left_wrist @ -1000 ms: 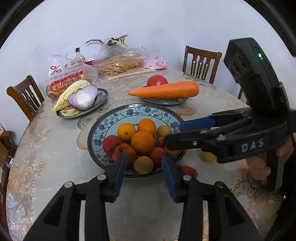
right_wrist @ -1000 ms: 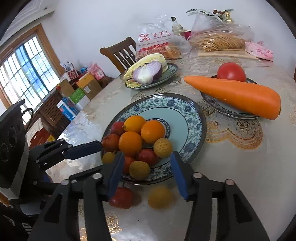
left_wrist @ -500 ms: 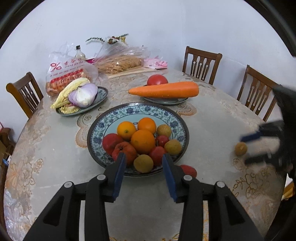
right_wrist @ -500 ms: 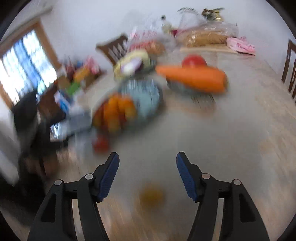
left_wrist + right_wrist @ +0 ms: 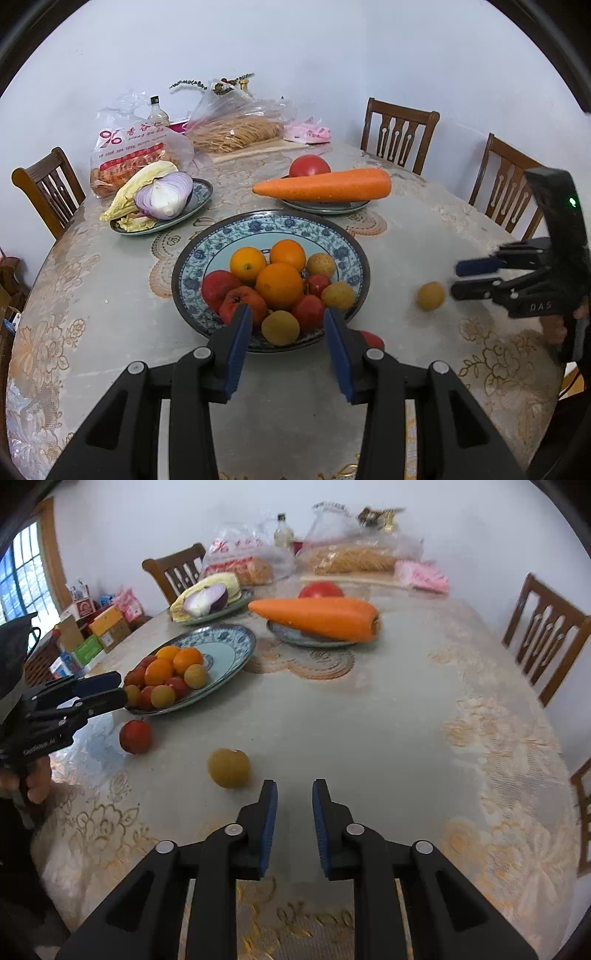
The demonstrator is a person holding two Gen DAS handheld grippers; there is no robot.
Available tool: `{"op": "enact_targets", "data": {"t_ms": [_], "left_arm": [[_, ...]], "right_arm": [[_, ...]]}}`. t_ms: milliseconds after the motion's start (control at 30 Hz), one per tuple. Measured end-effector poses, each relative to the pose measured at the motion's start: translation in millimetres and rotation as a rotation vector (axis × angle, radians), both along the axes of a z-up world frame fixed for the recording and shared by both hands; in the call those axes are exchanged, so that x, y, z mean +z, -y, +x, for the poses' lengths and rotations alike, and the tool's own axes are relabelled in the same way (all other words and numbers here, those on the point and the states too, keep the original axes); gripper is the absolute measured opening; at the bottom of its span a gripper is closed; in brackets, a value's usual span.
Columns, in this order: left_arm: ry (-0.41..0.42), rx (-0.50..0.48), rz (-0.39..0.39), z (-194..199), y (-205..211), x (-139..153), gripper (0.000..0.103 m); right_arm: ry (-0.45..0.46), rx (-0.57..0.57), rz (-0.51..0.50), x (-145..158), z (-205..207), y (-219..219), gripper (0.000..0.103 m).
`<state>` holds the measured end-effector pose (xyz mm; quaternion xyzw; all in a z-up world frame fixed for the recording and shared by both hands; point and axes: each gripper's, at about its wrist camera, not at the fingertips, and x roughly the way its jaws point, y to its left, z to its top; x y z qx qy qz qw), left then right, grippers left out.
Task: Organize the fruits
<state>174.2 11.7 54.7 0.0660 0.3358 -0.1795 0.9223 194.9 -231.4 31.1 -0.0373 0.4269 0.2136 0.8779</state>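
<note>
Apparently the yellow fruit (image 5: 228, 768) lies loose on the table (image 5: 369, 720), at ten o'clock just beside the right gripper (image 5: 294, 794), whose jaws have just been closing on nothing, while the left gripper (image 5: 288, 325), partly open and empty, points down at the fruit plate (image 5: 207, 258).

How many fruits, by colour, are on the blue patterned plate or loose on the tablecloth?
Oranges: 3, all on the plate
Red fruits: 5, counting the loose red fruit
Yellow-brown fruits: 4, counting the loose yellow-brown fruit
Total: 12
</note>
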Motion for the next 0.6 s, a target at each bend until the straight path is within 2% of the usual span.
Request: {"op": "enact_targets", "data": {"t_ms": [33,167,267,367,400,467,500,533,600], "left_arm": [[-0.005,-0.01,-0.014,-3.0,-0.9,0.9,0.043],[-0.101,-0.09,-0.1,-14.0,0.4,-0.1,0.043],[-0.14,-0.095,-0.079,-17.2,9.1,-3.1,0.043],[-0.169,-0.068,-0.062,-16.3,13.4,-10.2,0.043],[-0.181,-0.064,-0.066,-16.1,14.2,-12.5,0.043],[-0.196,-0.064,-0.082,-14.4,16.4,-17.5,0.043],[-0.226,-0.062,-0.098,-11.3,17.2,-21.9,0.042],[-0.259,-0.059,-0.12,-7.9,16.5,-25.6,0.042],[-0.26,-0.055,-0.196,-5.7,12.6,-23.8,0.042]], "right_arm": [[0.007,0.023,0.02,1.5,1.2,-4.2,0.051],[0.043,0.142,0.087,11.0,3.3,-30.8,0.052],[0.054,0.216,0.071,13.1,8.5,-56.4,0.052],[0.025,0.266,0.066,8.1,17.7,-76.4,0.051],[0.013,0.285,0.065,5.0,18.8,-80.7,0.049],[-0.004,0.304,0.051,-0.4,20.0,-86.4,0.039],[-0.006,0.307,0.03,-3.2,19.6,-88.7,0.027],[-0.006,0.311,0.019,-5.4,18.0,-89.4,0.027],[-0.015,0.315,0.038,-5.7,15.3,-87.2,0.027]]}}
